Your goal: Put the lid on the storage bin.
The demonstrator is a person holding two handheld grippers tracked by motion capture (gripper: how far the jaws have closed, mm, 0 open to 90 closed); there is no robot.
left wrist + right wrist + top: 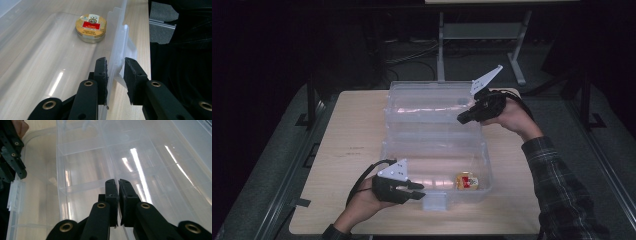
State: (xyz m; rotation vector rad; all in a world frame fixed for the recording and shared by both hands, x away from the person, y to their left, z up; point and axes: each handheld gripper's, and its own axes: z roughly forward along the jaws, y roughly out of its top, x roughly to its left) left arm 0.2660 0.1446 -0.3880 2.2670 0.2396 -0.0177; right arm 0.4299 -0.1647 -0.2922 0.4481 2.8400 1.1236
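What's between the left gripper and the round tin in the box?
The clear box's front wall: the left gripper straddles it, jaws apart, one inside, one outside. Past that, bare box floor up to the tin.

Box interior open from above; tin only obstacle.
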